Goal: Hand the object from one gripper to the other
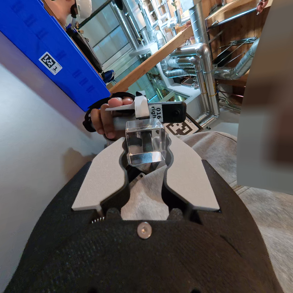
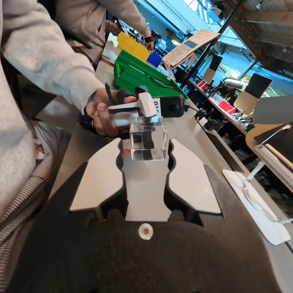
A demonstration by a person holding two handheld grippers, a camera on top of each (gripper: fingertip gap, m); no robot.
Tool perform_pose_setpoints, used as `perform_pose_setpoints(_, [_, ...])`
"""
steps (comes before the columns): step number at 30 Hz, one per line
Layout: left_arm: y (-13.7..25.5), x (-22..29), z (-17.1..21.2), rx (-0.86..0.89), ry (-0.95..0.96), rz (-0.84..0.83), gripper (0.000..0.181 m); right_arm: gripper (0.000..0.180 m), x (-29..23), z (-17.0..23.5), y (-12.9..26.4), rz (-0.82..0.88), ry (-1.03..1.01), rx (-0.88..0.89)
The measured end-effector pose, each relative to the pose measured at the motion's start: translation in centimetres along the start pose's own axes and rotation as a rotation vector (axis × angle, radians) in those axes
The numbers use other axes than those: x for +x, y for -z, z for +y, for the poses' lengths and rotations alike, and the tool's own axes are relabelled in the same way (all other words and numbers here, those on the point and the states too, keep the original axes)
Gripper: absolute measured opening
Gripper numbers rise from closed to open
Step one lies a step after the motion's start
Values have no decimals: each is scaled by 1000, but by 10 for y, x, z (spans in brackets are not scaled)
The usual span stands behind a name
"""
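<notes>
A clear plastic cube (image 1: 145,142) sits between the fingertips of my left gripper (image 1: 145,143), and both grey fingers touch its sides. The left gripper is shut on it and holds it in the air. In the right wrist view the same cube (image 2: 149,139) lies between the fingertips of my right gripper (image 2: 145,145). The jaws are open around it, with a clear gap on the left side and the right finger (image 2: 182,166) close to it. Each view shows the other gripper's black camera (image 1: 174,113) (image 2: 172,107) and the hand (image 2: 101,117) behind the cube.
A blue bin (image 1: 47,47) stands close at the upper left of the left wrist view. Green bins (image 2: 142,76) and a yellow bin (image 2: 133,46) sit on the grey table (image 2: 190,134) beyond. A white plate with a clear stand (image 2: 253,206) lies at the right. A grey sleeve (image 2: 47,55) is at the left. Less than 4 cm separates the two grippers' tips.
</notes>
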State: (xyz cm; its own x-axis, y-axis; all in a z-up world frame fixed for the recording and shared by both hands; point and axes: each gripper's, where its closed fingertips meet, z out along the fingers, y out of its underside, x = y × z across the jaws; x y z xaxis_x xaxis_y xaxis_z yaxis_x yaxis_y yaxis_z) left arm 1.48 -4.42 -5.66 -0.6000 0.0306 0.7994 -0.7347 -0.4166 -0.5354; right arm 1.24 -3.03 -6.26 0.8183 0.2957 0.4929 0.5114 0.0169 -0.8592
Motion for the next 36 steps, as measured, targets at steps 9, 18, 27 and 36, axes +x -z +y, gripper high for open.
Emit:
perform_pose_setpoints(9, [-6, 1, 11, -59, 32, 23, 47, 51, -4, -3, -1, 0, 77, 4])
perform_pose_setpoints(18, [-9, 3, 16, -76, 62, 48, 47, 52, -10, -5, -2, -26, 65, 10])
perform_pose_setpoints(27, [-10, 4, 15, -64, 82, 68, 47, 47, -12, -6, -2, -36, 50, 22])
perform_pose_setpoints(36, [-10, 6, 7, 4, 33, 64, 50, 46, -8, -7, -2, -31, -34, 7])
